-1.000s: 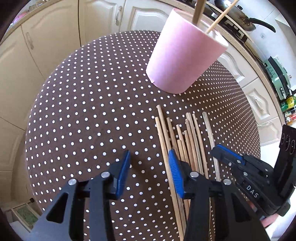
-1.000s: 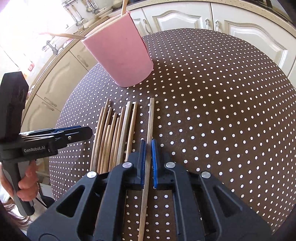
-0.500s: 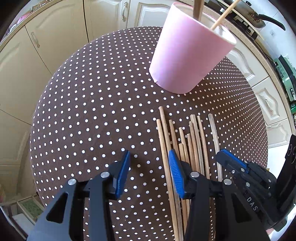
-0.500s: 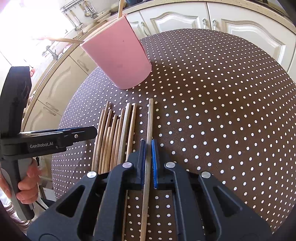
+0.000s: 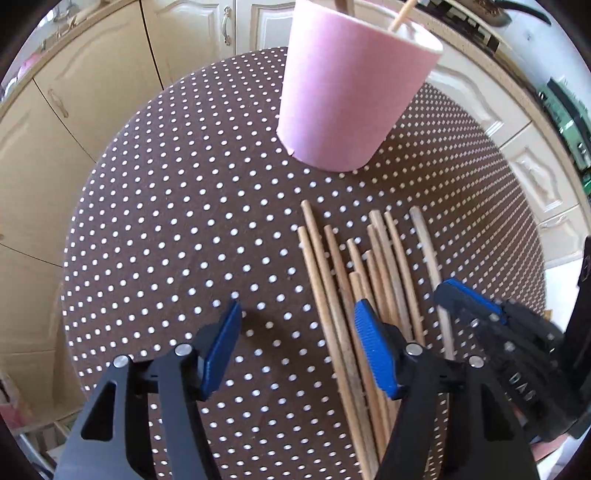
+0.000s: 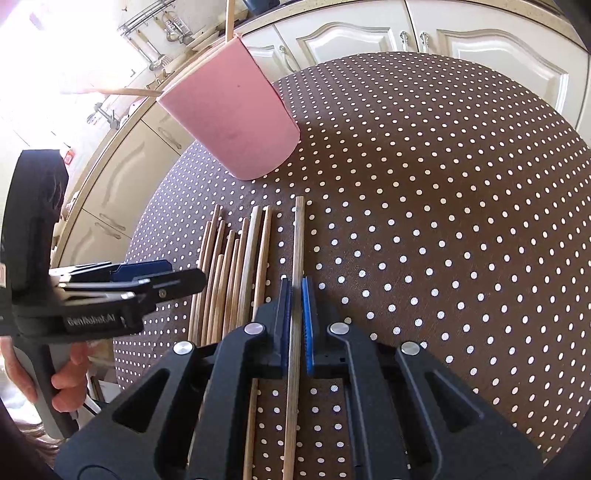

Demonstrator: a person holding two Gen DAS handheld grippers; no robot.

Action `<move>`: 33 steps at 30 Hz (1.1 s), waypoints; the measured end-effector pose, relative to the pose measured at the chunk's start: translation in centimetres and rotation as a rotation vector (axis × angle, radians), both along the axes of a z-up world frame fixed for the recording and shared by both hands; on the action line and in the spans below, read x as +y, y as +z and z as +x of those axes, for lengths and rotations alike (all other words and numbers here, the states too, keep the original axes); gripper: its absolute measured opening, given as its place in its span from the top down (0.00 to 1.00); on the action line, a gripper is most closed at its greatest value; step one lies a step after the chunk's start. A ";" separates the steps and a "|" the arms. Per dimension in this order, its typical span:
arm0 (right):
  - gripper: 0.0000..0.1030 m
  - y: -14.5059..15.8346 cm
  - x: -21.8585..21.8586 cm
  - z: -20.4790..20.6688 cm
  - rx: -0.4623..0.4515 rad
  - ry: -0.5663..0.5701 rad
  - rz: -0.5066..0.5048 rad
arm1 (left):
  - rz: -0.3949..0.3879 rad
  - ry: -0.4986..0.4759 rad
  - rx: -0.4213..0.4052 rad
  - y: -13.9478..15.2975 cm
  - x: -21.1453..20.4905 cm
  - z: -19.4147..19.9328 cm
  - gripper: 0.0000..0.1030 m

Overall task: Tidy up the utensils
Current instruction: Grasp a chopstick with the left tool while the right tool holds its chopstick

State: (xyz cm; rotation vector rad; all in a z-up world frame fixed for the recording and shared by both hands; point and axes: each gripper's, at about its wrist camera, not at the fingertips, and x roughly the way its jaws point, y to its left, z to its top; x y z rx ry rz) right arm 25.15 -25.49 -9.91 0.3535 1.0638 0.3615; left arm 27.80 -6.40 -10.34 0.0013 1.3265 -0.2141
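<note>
A pink cup (image 5: 351,96) stands on the dotted round table (image 5: 166,221) with a few sticks in it; it also shows in the right wrist view (image 6: 232,122). Several wooden chopsticks (image 5: 354,280) lie side by side in front of it, also in the right wrist view (image 6: 229,269). My right gripper (image 6: 295,291) is shut on one chopstick (image 6: 297,240), the rightmost one, apart from the pile. My left gripper (image 5: 295,343) is open and empty, its right finger over the pile's left side. The right gripper (image 5: 469,299) shows at the lower right of the left wrist view.
Cream kitchen cabinets (image 6: 369,33) ring the table. A counter with a stove and pan (image 5: 517,14) is at the back right. A rack of hanging utensils (image 6: 151,33) is on the wall at the back left. The table edge (image 5: 70,295) curves close on the left.
My left gripper has moved forward toward the cup, which looks larger and closer. My right gripper stays shut on the chopstick and has barely shifted.
</note>
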 end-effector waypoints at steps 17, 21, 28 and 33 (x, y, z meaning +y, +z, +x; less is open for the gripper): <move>0.94 0.2 -0.5 -0.3 0.002 -0.019 0.033 | 0.131 -0.007 0.013 -1.1 -0.2 1.0 0.39; 0.94 0.2 -0.6 -0.4 0.001 -0.018 0.043 | 0.159 0.004 -0.041 -0.6 0.7 0.7 0.39; 0.94 0.4 -0.5 -0.5 0.001 -0.021 0.032 | 0.108 0.021 -0.025 -0.9 2.4 1.3 0.39; 0.94 0.3 -0.3 -0.4 0.002 -0.026 0.031 | 0.054 0.033 0.018 -1.2 3.1 2.3 0.39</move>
